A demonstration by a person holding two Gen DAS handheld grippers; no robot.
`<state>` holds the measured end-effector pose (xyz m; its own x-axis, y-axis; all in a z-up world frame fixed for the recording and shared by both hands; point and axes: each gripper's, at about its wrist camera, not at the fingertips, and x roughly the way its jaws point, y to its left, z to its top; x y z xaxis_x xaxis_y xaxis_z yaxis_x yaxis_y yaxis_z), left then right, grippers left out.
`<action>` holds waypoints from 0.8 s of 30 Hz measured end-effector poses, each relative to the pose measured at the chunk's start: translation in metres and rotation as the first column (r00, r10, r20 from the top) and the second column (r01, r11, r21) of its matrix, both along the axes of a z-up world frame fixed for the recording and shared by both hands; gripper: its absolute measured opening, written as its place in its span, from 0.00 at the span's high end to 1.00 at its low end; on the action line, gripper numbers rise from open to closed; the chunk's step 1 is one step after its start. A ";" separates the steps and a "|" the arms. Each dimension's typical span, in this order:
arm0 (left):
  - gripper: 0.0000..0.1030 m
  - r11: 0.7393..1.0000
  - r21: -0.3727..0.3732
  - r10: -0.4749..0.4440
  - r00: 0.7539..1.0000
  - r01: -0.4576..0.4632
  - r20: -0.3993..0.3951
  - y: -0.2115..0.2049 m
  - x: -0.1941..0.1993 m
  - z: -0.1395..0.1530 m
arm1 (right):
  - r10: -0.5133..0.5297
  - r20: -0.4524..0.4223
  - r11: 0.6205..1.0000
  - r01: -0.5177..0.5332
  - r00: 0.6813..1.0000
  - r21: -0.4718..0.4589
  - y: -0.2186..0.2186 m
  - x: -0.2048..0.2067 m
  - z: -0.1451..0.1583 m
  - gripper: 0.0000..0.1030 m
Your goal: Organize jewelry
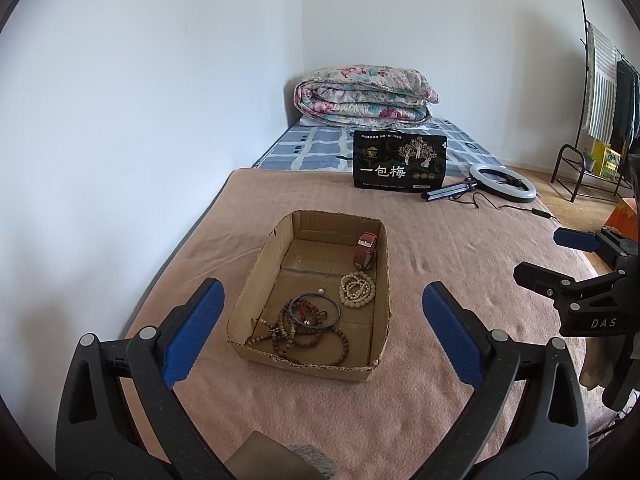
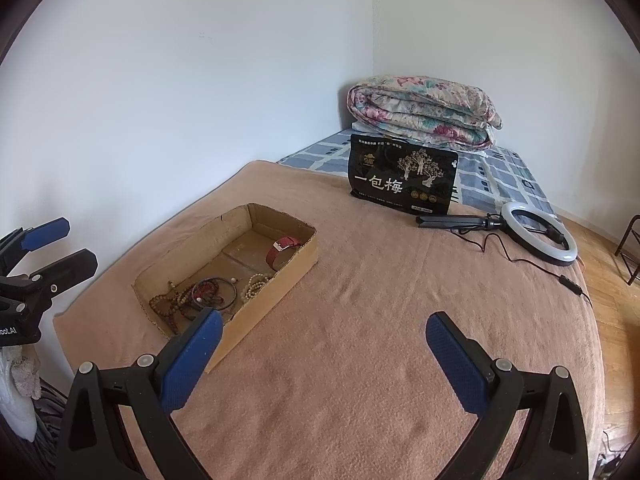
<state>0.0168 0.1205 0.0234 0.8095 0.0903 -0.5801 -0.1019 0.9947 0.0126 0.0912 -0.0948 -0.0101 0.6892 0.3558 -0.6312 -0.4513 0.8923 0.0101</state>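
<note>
An open cardboard box [image 1: 256, 276] [image 2: 280, 292] lies on the pink blanket. It holds a red watch [image 1: 365, 249] [image 2: 282, 251], a cream pearl strand [image 1: 357, 290] [image 2: 254, 285], brown bead necklaces [image 1: 298, 334] [image 2: 172, 304] and a dark bangle [image 1: 315, 310] [image 2: 214, 294]. My left gripper [image 1: 322, 308] is open and empty, held above the box's near end. My right gripper [image 2: 324, 336] is open and empty over the blanket to the right of the box. Each gripper shows at the edge of the other's view, the right one [image 1: 560, 256] and the left one [image 2: 60, 244].
A black snack bag [image 1: 399, 161] [image 2: 403, 179] stands beyond the box. A ring light with tripod and cable [image 1: 502, 183] [image 2: 538, 234] lies at the right. A folded floral quilt [image 1: 362, 96] [image 2: 424, 111] sits by the wall. A clothes rack [image 1: 600, 112] stands on the floor.
</note>
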 end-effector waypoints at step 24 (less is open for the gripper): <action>0.02 1.000 0.007 -0.002 1.000 0.002 -0.008 0.001 0.000 0.001 | -0.003 -0.010 1.000 0.003 1.000 -0.005 -0.001 0.000 -0.004 0.00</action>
<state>0.0170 0.1216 0.0240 0.8051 0.0927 -0.5859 -0.0997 0.9948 0.0203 0.0912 -0.0962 -0.0144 0.6840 0.3501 -0.6399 -0.4483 0.8938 0.0098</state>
